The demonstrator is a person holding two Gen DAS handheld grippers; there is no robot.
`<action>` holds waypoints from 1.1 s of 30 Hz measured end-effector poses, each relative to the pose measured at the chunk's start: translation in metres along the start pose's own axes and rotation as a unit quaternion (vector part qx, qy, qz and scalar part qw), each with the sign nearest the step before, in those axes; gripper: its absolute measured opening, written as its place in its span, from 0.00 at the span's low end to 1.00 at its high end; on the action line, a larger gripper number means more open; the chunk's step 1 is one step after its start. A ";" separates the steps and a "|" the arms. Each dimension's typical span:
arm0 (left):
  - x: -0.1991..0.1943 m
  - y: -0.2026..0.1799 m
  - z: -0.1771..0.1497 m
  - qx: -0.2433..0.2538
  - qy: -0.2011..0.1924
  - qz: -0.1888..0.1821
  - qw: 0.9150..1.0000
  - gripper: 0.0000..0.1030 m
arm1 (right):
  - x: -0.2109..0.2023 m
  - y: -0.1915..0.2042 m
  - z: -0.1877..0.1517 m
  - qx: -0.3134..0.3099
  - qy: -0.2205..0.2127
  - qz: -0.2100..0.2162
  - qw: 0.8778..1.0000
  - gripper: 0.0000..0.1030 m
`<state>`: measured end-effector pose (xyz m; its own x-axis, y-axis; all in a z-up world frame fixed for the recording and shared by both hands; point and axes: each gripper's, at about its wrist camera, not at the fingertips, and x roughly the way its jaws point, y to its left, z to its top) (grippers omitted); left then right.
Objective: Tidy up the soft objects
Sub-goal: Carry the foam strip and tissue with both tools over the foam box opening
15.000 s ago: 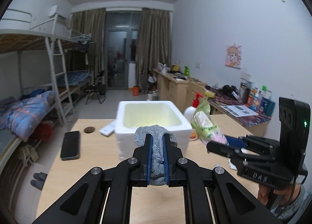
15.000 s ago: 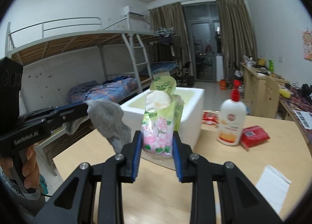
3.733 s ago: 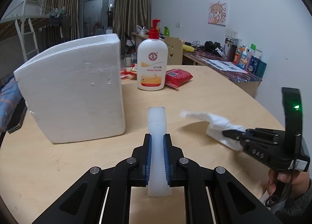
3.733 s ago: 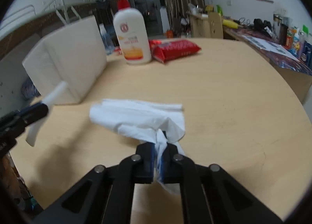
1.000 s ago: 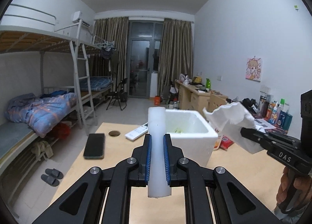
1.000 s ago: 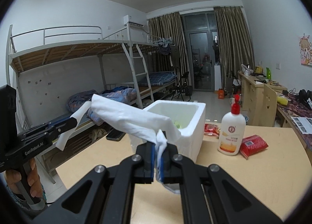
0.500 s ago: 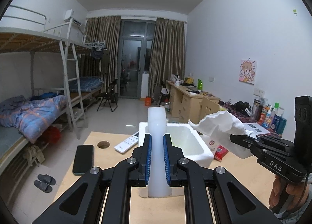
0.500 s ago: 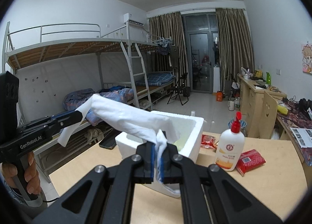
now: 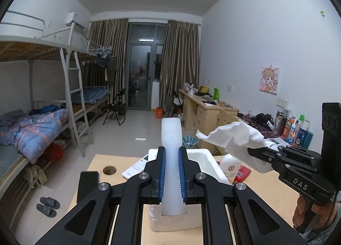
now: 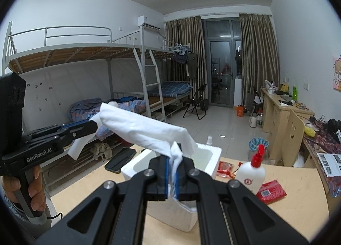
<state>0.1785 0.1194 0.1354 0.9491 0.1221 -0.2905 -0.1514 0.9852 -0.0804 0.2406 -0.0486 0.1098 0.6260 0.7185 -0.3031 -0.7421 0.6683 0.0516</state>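
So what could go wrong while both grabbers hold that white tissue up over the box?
The white tissue is stretched between the left gripper and the right gripper; pulling apart might tear it. If only one lets go, it may drape over the rim of the foam box, or land near the lotion bottle.

Your right gripper [image 9: 255, 152] body reads "DAS" in the left wrist view. Your left gripper [image 10: 94, 125] body reads "GenRobot.AI" in the right wrist view. Bottle and packet labels are illegible.
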 end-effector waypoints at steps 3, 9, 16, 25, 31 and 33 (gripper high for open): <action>0.007 -0.004 0.005 0.004 -0.001 -0.004 1.000 0.12 | 0.005 -0.003 0.005 -0.002 -0.003 0.001 1.000 0.06; 0.028 -0.004 0.013 0.007 0.009 -0.006 1.000 0.12 | 0.020 -0.011 0.008 -0.002 0.002 0.000 1.000 0.06; 0.066 0.000 0.015 0.005 0.042 -0.009 0.999 0.12 | 0.039 -0.018 0.009 -0.003 0.014 -0.005 1.000 0.06; 0.117 -0.001 0.002 0.012 0.090 -0.025 0.996 0.12 | 0.066 -0.033 0.005 0.000 0.046 -0.015 0.999 0.06; 0.145 -0.002 -0.008 0.012 0.118 -0.024 0.993 0.12 | 0.077 -0.047 0.001 0.013 0.062 -0.026 0.998 0.06; 0.148 -0.005 -0.009 0.017 0.124 -0.024 0.992 0.12 | 0.079 -0.049 0.002 0.017 0.066 -0.027 0.997 0.06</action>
<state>0.3176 0.1319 0.0838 0.8572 0.0466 -0.5128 -0.0951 0.9931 -0.0686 0.3268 -0.0242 0.0852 0.6268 0.6506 -0.4288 -0.6978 0.7136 0.0628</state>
